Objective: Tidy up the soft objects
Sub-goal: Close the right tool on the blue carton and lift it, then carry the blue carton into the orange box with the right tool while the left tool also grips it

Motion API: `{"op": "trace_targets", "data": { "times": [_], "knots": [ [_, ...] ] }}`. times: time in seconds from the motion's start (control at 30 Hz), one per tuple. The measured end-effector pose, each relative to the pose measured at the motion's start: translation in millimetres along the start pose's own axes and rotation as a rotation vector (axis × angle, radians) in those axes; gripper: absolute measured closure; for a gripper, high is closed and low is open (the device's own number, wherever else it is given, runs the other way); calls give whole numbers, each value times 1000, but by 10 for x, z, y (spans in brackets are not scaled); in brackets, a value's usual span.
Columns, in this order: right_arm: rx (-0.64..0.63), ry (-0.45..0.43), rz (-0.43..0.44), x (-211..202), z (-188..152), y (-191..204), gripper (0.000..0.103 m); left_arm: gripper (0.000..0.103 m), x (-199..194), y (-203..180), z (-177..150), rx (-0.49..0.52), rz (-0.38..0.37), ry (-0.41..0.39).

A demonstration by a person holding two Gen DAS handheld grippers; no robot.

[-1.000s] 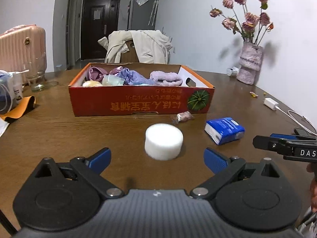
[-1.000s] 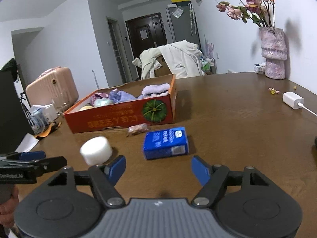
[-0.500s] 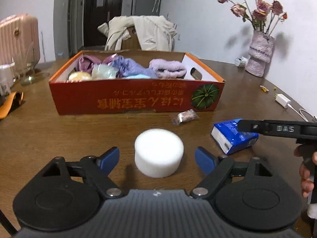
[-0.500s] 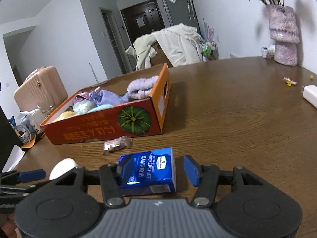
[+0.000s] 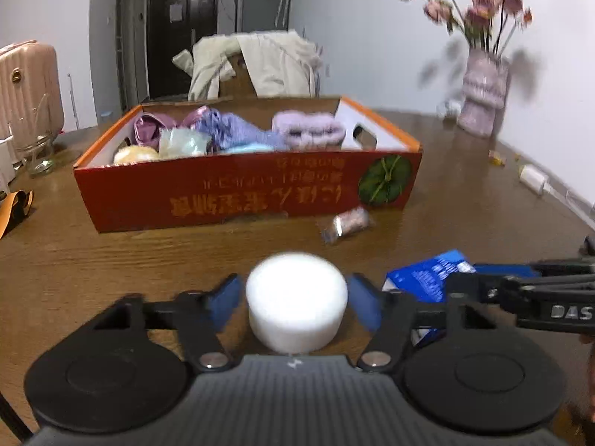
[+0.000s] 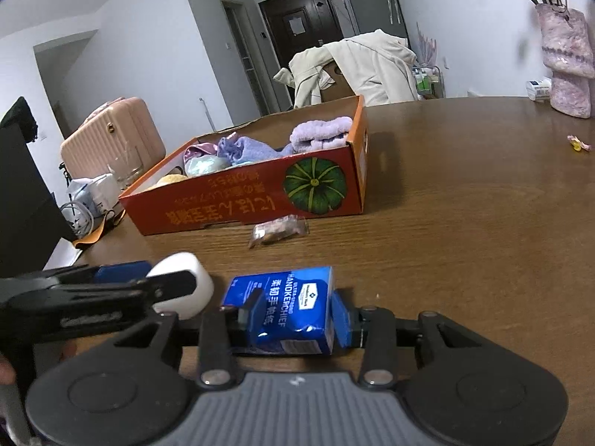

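A white foam cylinder (image 5: 296, 303) stands on the brown table between the blue pads of my left gripper (image 5: 295, 299), which touch its sides. It also shows in the right wrist view (image 6: 186, 286). A blue handkerchief tissue pack (image 6: 290, 310) lies between the fingers of my right gripper (image 6: 288, 316), which are shut on it; the pack also shows in the left wrist view (image 5: 427, 278). The red cardboard box (image 5: 245, 193) behind holds several soft cloths and sponges.
A small wrapped snack (image 5: 347, 223) lies in front of the box. A vase with dried flowers (image 5: 483, 96) stands at the back right. A white charger (image 5: 533, 178) lies at the right edge. A glass (image 5: 39, 148) and an orange item (image 5: 15, 212) sit at the left.
Both grippers moved forward and closed. The left one came around the foam cylinder and narrowed onto it. The right one closed on the tissue pack.
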State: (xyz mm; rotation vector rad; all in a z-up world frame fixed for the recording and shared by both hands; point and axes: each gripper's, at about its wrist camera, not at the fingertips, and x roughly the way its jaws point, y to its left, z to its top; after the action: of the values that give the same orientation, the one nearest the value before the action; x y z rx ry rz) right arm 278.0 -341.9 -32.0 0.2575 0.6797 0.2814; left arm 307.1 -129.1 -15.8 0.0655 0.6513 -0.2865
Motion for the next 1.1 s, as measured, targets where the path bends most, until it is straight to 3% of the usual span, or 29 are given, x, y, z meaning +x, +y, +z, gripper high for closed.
{"op": "trace_targets", "data": {
  "times": [0.33, 0.4, 0.47, 0.63, 0.73, 0.87, 1.1],
  "knots": [
    [-46, 33, 77, -311, -381, 461, 66, 44, -20, 210, 16, 0, 33, -22],
    [-62, 31, 88, -351, -456, 565, 66, 33, -35, 277, 49, -31, 30, -28],
    [-58, 28, 94, -399, -515, 620, 65, 25, -161, 350, 31, -71, 19, -54],
    [-27, 30, 114, -471, -611, 689, 65, 25, -624, 473, -239, -149, -23, -48],
    [-31, 30, 128, -476, -643, 761, 63, 25, -899, 466, -412, -135, -58, -38],
    [-26, 42, 165, -463, -654, 854, 63, 28, -1130, 469, -545, -114, -119, -41],
    [48, 29, 177, -500, -635, 739, 63, 58, -1056, 536, -720, -160, -183, 56]
  ]
}}
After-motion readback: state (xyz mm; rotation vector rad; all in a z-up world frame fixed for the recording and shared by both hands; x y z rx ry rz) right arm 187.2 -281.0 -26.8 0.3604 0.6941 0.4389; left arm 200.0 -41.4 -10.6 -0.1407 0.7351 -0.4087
